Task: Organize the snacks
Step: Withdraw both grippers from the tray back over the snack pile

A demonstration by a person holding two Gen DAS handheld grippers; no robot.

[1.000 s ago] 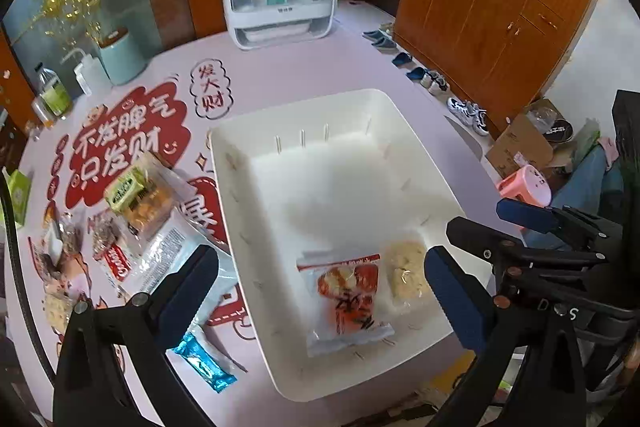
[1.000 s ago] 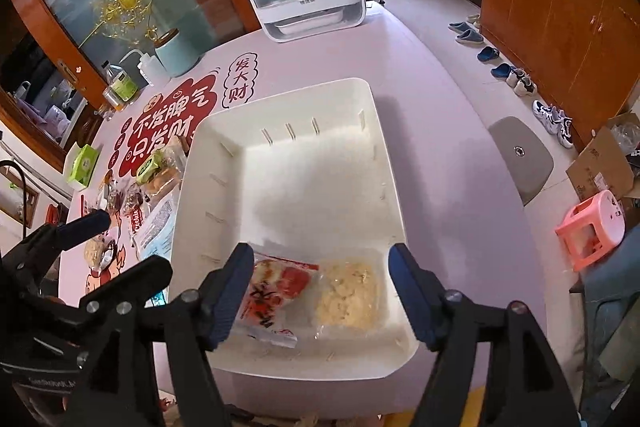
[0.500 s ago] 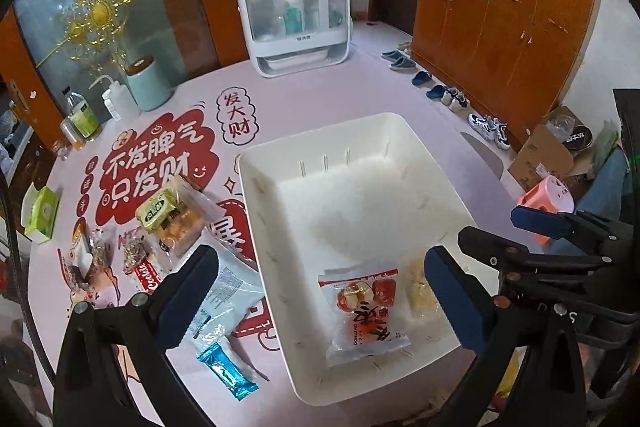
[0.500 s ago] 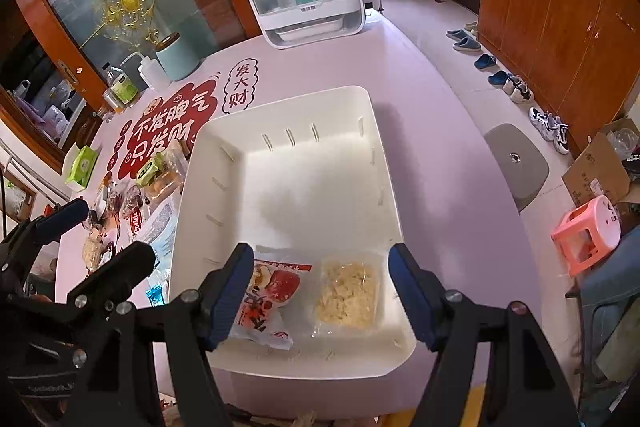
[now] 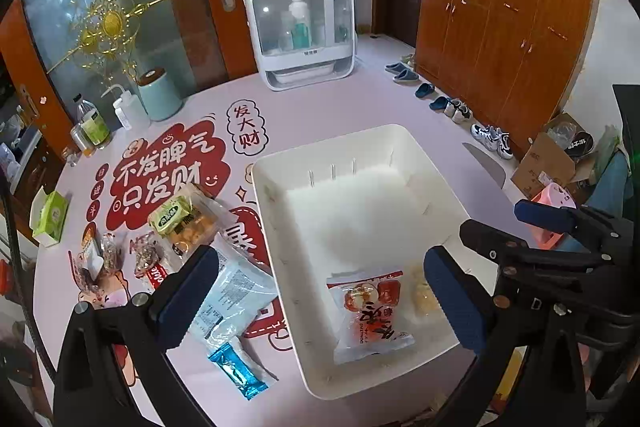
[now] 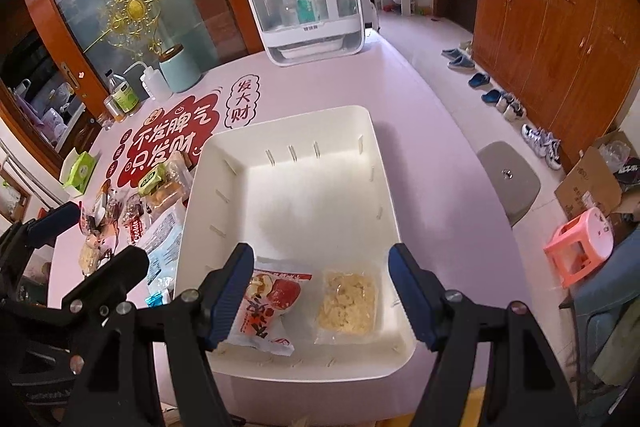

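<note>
A white bin (image 5: pixel 276 223) (image 6: pixel 384 187) stands on the pink table. In its near end lie a red-and-white snack packet (image 5: pixel 370 311) (image 6: pixel 270 307) and a clear packet of pale yellow snacks (image 6: pixel 348 303) (image 5: pixel 422 297). Loose snacks lie left of the bin: a green-labelled bag (image 5: pixel 182 223), a pale blue packet (image 5: pixel 232 291), a small blue wrapper (image 5: pixel 238 375). My left gripper (image 5: pixel 320 303) is open and empty above the bin's near left part. My right gripper (image 6: pixel 320 291) is open and empty above the two packets.
A white storage case (image 5: pixel 302 35) with bottles stands at the table's far edge. A teal canister (image 5: pixel 158 95), squeeze bottle (image 5: pixel 126 111) and jar (image 5: pixel 90 131) stand far left. A green tissue pack (image 5: pixel 50 215) lies at the left edge. A stool (image 6: pixel 506 179) and shoes are on the floor right.
Both grippers have pulled back and up from the bin, so more of the table shows. Both stay open. The packets in the bin have not moved.
</note>
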